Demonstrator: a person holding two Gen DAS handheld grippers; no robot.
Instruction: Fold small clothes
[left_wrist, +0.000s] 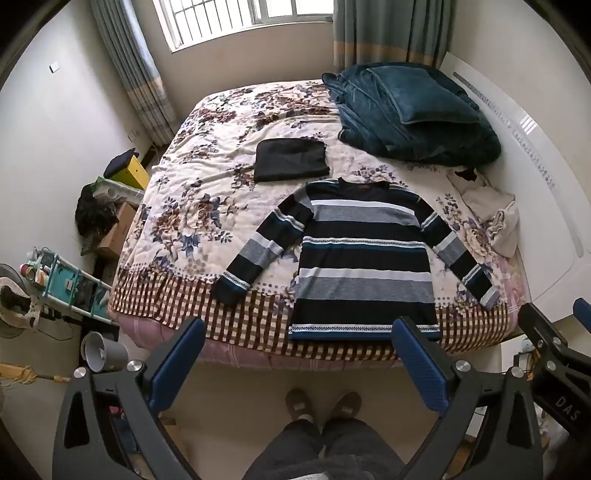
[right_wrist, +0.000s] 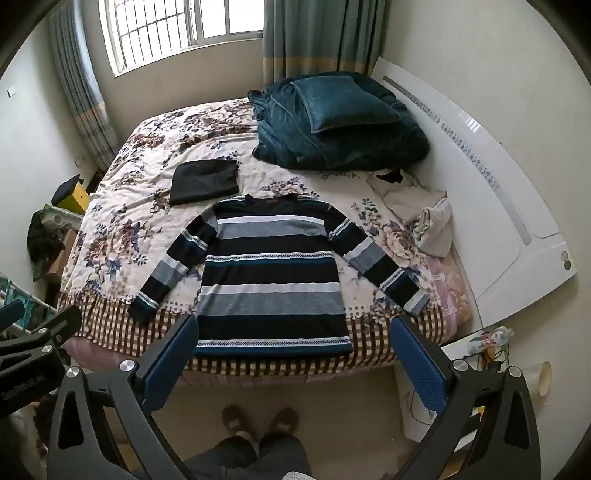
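A striped navy, grey and white sweater (left_wrist: 364, 258) lies flat on the bed, sleeves spread, hem at the near edge; it also shows in the right wrist view (right_wrist: 271, 273). A folded dark garment (left_wrist: 290, 160) lies behind it, also seen from the right wrist (right_wrist: 205, 181). My left gripper (left_wrist: 299, 354) is open and empty, held above the floor in front of the bed. My right gripper (right_wrist: 295, 350) is open and empty, beside the left one, short of the hem.
A floral bedspread (left_wrist: 207, 192) covers the bed. A teal blanket and pillow (left_wrist: 413, 110) lie at the far right, cream cloths (left_wrist: 495, 214) by the white headboard (right_wrist: 491, 206). Boxes and clutter (left_wrist: 110, 206) stand left of the bed. The person's feet (left_wrist: 321, 404) are on the floor.
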